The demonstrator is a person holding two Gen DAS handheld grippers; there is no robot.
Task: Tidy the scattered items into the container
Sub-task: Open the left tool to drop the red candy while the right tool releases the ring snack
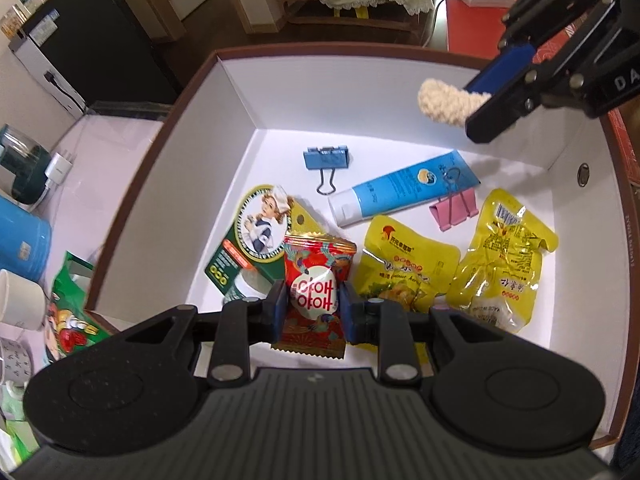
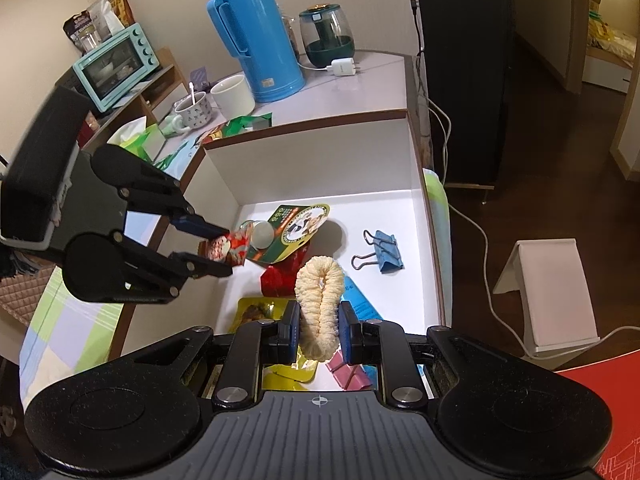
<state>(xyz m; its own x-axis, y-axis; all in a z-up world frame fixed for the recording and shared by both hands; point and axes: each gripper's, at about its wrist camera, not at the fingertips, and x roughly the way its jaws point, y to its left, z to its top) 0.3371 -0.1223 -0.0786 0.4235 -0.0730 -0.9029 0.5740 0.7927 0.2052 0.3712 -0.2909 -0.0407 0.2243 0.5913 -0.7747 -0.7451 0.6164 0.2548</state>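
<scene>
A white box with a brown rim [image 1: 320,47] [image 2: 304,123] holds a blue binder clip [image 1: 326,158] [image 2: 382,250], a blue tube [image 1: 400,190], a pink binder clip [image 1: 456,208], two yellow snack packets [image 1: 400,272] and a green carded pack [image 1: 256,240] [image 2: 298,226]. Low over the box's near side, my left gripper [image 1: 314,310] [image 2: 222,250] is shut on a red candy packet [image 1: 316,264] [image 2: 224,249]. My right gripper [image 2: 319,332] [image 1: 478,106] is shut on a cream fluffy scrunchie [image 2: 320,300] [image 1: 444,100], hanging above the box interior.
Outside the box, the counter carries a blue thermos [image 2: 256,36], a white cup [image 2: 234,96], a green jar [image 2: 326,40], a white charger [image 2: 342,67] and a green snack bag [image 1: 68,304]. A black fridge [image 2: 460,60] and cables stand beyond the box.
</scene>
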